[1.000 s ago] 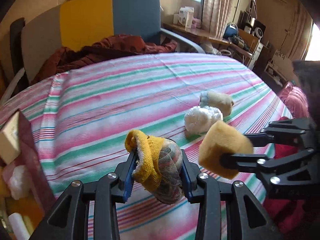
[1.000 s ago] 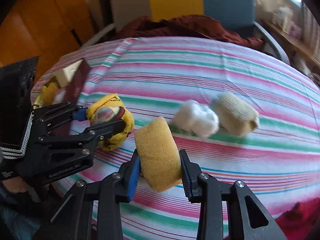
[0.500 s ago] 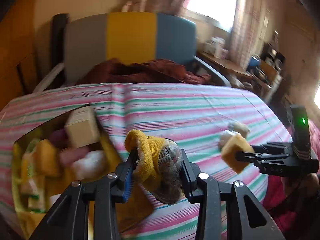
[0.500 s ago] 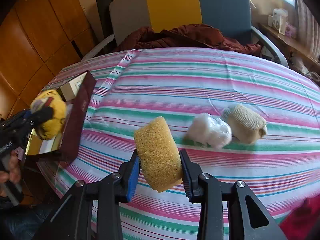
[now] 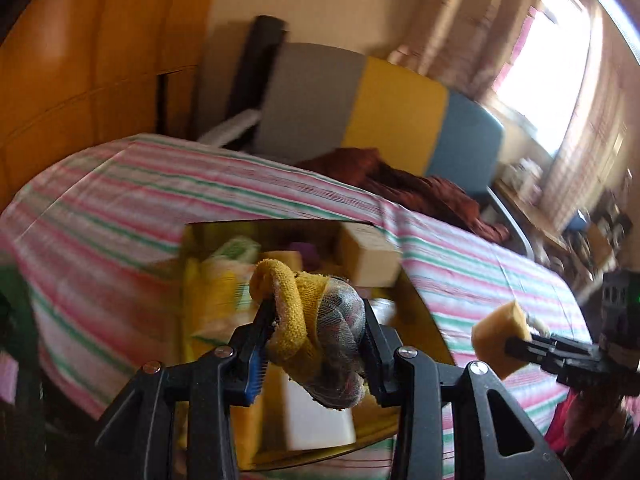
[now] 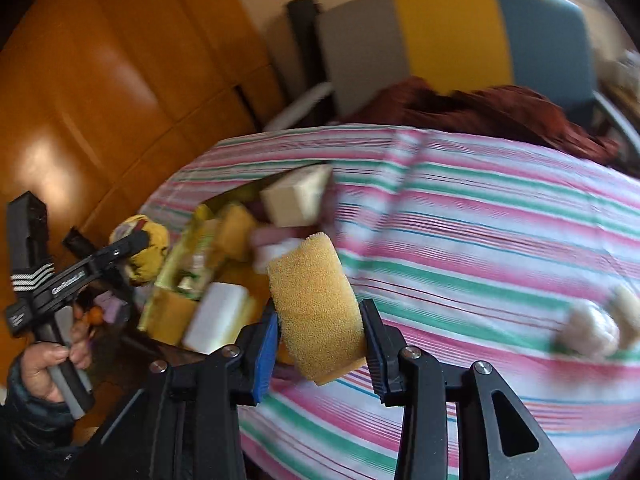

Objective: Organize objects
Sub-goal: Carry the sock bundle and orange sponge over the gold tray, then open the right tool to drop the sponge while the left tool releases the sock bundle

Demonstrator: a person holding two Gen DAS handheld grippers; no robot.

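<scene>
A: Left tongs (image 5: pixel 316 344) – state?

B: Clamped on a rolled sock bundle (image 5: pixel 316 336), yellow cuff with a grey patterned body. Both pads press its sides. The bundle hangs in the air over the open box (image 5: pixel 420 300), not touching the contents. Frame is motion-blurred.

A: Right tongs (image 6: pixel 320 334)?

B: Closed on a yellow sponge block (image 6: pixel 316 304), one pad pressing each side. The block stands above the striped cloth on the counter (image 6: pixel 500 240), just beside the box's near corner, not over the opening as far as I can tell. In the left wrist view the same sponge shows at far right, gripped by the right tongs, well apart from the sock bundle.

A: Box contents?

B: Crowded. A tan block (image 6: pixel 296 200) leans at the far rim. A white block (image 6: pixel 216 316) lies nearer, with yellow pieces and green-and-yellow packets around it. Detail is too blurred to sort further.

A: Anything loose on the counter?

B: Two pale rolled items at the right edge of the right wrist view: a white fluffy one (image 6: pixel 588 328) and a beige one (image 6: pixel 628 300) touching it. Both lie on the cloth, well apart from the box.

A: Operator?

B: A hand (image 6: pixel 48 360) grips the left tool's handle, lower left of the right wrist view, dark sleeve below it.
</scene>
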